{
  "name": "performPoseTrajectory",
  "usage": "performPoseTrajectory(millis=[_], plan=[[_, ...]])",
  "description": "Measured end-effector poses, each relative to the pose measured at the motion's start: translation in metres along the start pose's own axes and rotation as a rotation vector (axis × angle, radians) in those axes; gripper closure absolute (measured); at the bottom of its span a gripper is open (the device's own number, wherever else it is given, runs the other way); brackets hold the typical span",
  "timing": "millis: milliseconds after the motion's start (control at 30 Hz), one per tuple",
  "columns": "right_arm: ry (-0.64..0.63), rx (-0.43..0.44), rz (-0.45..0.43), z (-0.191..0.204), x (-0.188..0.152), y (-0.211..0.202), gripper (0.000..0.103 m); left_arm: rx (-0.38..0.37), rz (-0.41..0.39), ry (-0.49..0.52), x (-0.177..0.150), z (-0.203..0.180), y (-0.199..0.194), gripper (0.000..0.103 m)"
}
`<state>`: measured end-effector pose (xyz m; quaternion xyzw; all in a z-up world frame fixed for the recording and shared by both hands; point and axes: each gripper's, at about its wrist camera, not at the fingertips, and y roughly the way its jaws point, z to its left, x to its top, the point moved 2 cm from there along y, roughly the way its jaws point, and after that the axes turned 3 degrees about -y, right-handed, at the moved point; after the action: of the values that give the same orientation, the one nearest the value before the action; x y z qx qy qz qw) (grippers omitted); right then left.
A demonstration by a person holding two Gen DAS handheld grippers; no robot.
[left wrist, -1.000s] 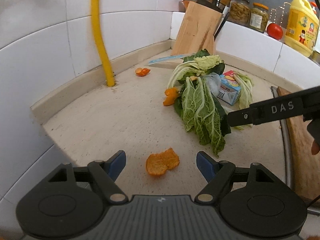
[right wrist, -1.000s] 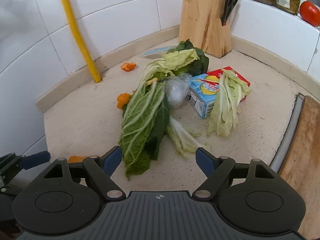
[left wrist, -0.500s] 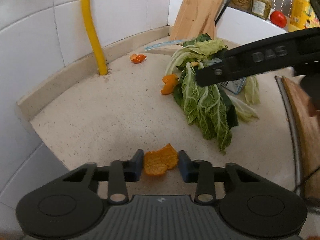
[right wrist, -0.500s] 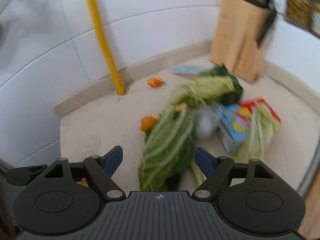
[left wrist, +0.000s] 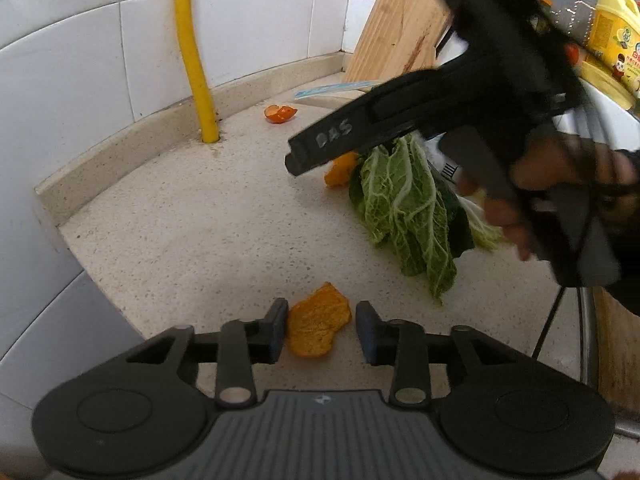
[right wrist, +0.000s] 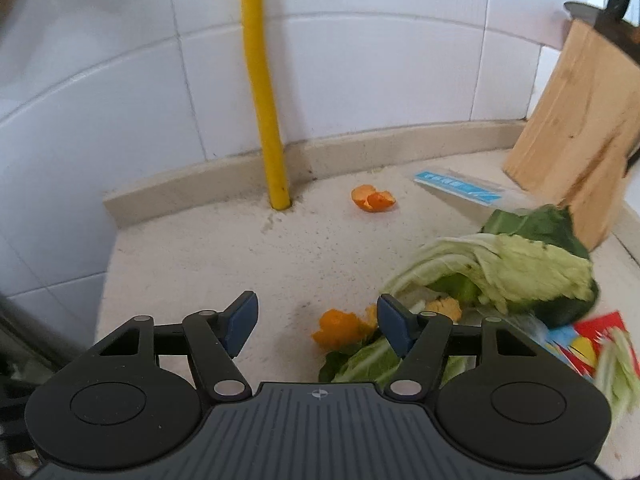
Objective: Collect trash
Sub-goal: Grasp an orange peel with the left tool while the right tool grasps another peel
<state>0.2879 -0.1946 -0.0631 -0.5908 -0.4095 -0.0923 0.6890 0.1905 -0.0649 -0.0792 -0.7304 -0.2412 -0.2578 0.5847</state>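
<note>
My left gripper (left wrist: pixel 321 330) is half closed around the near orange peel (left wrist: pixel 318 327) without pinching it, my right gripper (right wrist: pixel 318 326) wide open and empty, so the flat peel could slide out.

home kitchen, white wall tiles (right wrist: pixel 360 80), stone counter (left wrist: pixel 220 232), wooden knife block (right wrist: pixel 580 140), dish soap bottle (left wrist: pixel 612 36)

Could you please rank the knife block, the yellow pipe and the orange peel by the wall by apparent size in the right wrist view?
1. knife block
2. yellow pipe
3. orange peel by the wall
</note>
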Motion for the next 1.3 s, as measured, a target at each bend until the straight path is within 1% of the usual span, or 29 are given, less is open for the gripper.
performPoseTrajectory(millis=[100, 167, 200, 233, 300, 367, 400, 500, 633, 767, 833, 867, 900, 933, 1000, 1033, 1067, 1100, 1200, 1233, 1300], plan=[[0.0, -0.013, 0.041, -0.007, 0.0, 0.019, 0.029, 0.012, -0.009, 0.01, -0.001, -0.002, 0.0, 0.071], [-0.009, -0.007, 0.058, -0.008, -0.002, 0.024, 0.03, 0.019, -0.01, 0.015, -0.002, -0.003, -0.001, 0.071], [-0.014, -0.014, 0.063, -0.007, -0.003, 0.024, 0.035, 0.024, -0.012, 0.013, -0.002, -0.002, -0.001, 0.074], [-0.021, -0.029, 0.068, -0.007, -0.004, 0.023, 0.039, 0.028, -0.015, 0.009, -0.002, -0.002, -0.002, 0.08], [-0.023, -0.062, 0.078, -0.008, -0.006, 0.017, 0.063, 0.019, -0.013, 0.0, -0.001, -0.001, -0.002, 0.087], [0.01, -0.053, 0.084, -0.015, -0.008, 0.01, 0.073, 0.015, -0.01, -0.006, -0.001, 0.0, -0.003, 0.088], [0.032, -0.041, 0.086, -0.018, -0.009, 0.007, 0.075, 0.015, -0.009, -0.01, -0.002, 0.001, -0.004, 0.089], [0.071, -0.031, 0.079, -0.021, -0.01, -0.003, 0.078, 0.025, -0.013, -0.013, -0.001, 0.004, -0.006, 0.089], [0.088, 0.043, 0.052, -0.013, -0.01, -0.022, 0.079, 0.036, -0.017, -0.035, 0.0, 0.011, -0.004, 0.089], [0.095, 0.117, 0.044, -0.005, -0.012, -0.03, 0.079, 0.043, -0.019, -0.045, -0.002, 0.011, -0.001, 0.089], [0.066, 0.126, 0.053, 0.002, -0.014, -0.026, 0.079, 0.049, -0.023, -0.036, -0.003, 0.009, -0.001, 0.087], [0.058, 0.129, 0.065, 0.004, -0.015, -0.022, 0.076, 0.051, -0.023, -0.033, -0.003, 0.008, -0.002, 0.086], [0.057, 0.133, 0.074, 0.005, -0.017, -0.019, 0.07, 0.051, -0.024, -0.034, -0.004, 0.008, -0.002, 0.081], [0.046, 0.137, 0.088, 0.006, -0.019, -0.015, 0.069, 0.054, -0.026, -0.035, -0.004, 0.008, -0.002, 0.074], [0.043, 0.127, 0.088, 0.006, -0.023, -0.014, 0.052, 0.073, -0.032, -0.032, -0.005, 0.008, -0.003, 0.064], [0.039, 0.13, 0.087, 0.007, -0.023, -0.014, 0.049, 0.081, -0.033, -0.025, -0.006, 0.007, -0.003, 0.063], [0.038, 0.13, 0.085, 0.007, -0.023, -0.014, 0.044, 0.086, -0.033, -0.016, -0.007, 0.006, -0.003, 0.063], [0.037, 0.126, 0.079, 0.007, -0.023, -0.015, 0.04, 0.09, -0.032, -0.007, -0.007, 0.005, -0.003, 0.062], [0.008, 0.108, 0.065, 0.011, -0.022, -0.017, 0.036, 0.095, -0.032, 0.006, -0.008, 0.002, -0.004, 0.058], [-0.009, 0.1, 0.047, 0.013, -0.021, -0.021, 0.034, 0.096, -0.035, 0.009, -0.009, 0.001, -0.004, 0.057], [-0.054, 0.092, 0.008, 0.018, -0.02, -0.029, 0.022, 0.104, -0.039, 0.019, -0.009, -0.001, -0.004, 0.057]])
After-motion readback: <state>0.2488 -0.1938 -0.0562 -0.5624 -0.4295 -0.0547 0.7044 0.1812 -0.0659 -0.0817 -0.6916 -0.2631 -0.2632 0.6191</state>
